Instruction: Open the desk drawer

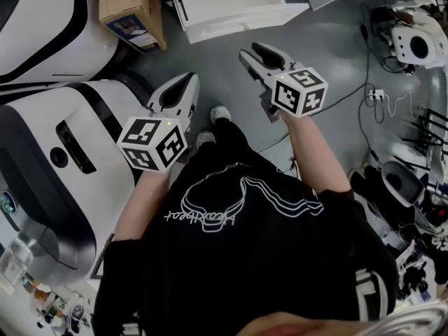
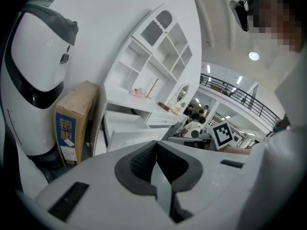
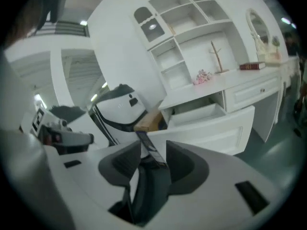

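Beyond the left gripper (image 1: 187, 84), pressed together, and the right gripper (image 1: 253, 52), spread empty, the open drawer (image 1: 241, 18) runs out of view.

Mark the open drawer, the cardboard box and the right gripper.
open drawer (image 3: 211, 131): right gripper view, on its front panel.
cardboard box (image 2: 84, 114): left gripper view, on its brown side face.
right gripper (image 1: 250, 50): head view, midway between its fingertips.

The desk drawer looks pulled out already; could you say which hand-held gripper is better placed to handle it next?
Probably the right. The right hand-held gripper is nearer the desk drawer, and its jaws stand apart with nothing between them. The left hand-held gripper is shut and farther off.
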Tool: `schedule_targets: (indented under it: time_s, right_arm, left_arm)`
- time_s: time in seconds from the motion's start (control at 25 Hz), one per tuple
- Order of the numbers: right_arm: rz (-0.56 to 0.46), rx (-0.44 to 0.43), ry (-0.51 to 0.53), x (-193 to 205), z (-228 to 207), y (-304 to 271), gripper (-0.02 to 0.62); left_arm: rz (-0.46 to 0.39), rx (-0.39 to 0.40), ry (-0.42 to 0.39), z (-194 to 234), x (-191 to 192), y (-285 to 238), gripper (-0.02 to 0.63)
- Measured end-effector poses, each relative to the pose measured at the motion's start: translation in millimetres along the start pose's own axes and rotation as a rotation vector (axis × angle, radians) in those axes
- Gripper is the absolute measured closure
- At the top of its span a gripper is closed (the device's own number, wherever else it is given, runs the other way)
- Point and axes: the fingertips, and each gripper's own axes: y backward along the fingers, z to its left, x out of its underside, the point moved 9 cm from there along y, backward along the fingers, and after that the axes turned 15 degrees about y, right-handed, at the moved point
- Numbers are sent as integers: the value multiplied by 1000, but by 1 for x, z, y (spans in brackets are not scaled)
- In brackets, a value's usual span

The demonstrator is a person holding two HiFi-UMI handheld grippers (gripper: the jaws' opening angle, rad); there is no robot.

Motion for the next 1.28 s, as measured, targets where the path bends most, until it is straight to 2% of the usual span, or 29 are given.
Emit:
schedule_targets:
  time_s: [0.08,0.2,0.36,0.6,0.76,0.92,1.28]
  right_arm:
    - [-78,-36,-51,-29,25,35,454]
    - [-168,-40,-4,-67,55,76,503]
    - [-202,-74,42,-90,88,102,589]
    - [-262,-135,96,-114,134,121,591]
    - [-316,-140,132,-127,153,139,591]
    - [-346,-139,126,-128,160,151,591]
    - [-338,-128,136,-114,169,150,591]
  left_arm:
    - [-4,45,-45,-28,-12,21,601]
    - [-19,112,-111,-64,-31,49,601]
    - [-29,169,-164,-89,-42,76,601]
    - [-57,216,-231,-108,-52,111,601]
    - [-76,240,-262,-119,-56,125,601]
    - [-95,258,-271,-125,-55,131,601]
    - [-87,255,-266,-123,-46,135,601]
